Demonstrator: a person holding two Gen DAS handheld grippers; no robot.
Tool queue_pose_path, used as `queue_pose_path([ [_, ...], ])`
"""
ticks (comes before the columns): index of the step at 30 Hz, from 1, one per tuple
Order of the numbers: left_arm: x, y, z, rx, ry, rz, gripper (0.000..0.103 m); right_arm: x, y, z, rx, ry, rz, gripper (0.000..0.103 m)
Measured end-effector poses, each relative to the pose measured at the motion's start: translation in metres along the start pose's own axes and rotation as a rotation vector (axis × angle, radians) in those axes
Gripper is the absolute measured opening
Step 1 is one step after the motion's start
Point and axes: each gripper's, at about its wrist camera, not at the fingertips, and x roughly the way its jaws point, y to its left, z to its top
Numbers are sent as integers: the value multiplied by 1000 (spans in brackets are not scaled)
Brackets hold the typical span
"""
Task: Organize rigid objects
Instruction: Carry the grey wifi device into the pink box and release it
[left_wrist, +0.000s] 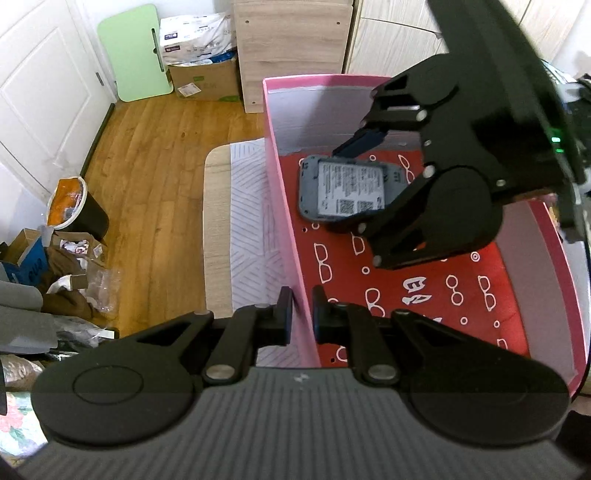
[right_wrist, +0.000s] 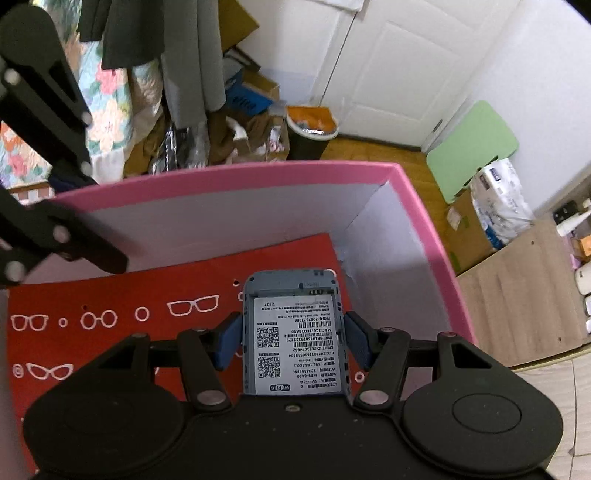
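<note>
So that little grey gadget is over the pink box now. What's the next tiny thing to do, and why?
Probably lower it a touch and open the right gripper. It grips the gadget by its sides just above the red floor of the box, whose wall the left gripper pinches.

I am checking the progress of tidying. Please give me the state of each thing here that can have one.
Left gripper: shut on the pink box's wall.
Right gripper: shut on the grey Wi-Fi device.
Grey Wi-Fi device: held inside the box, label side up.
Pink box: open, no lid on.
Bin: open, full.
</note>
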Motion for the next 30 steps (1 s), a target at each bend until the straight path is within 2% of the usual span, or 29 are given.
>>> queue_pose_path([
  [13,-1,1,-1,-16,-5,-6,10,12,4,6,-46,-6,76,65],
  [16,-1,2,-1,-19,-4,-4,10,3,1,3,-34,-33,63,71],
  [19,-1,2,-1,-24,-3,-4,10,-26,-6,-5,25,-83,65,73],
  [23,0,1,-1,-25,-4,-4,10,-80,-13,-29,136,-203,14,80],
  [27,-1,3,-1,-29,-7,-7,10,-123,-13,-69,328,-317,-32,80],
  [30,-1,3,-2,-27,-11,-8,10,-148,-6,-111,453,-412,-121,81],
])
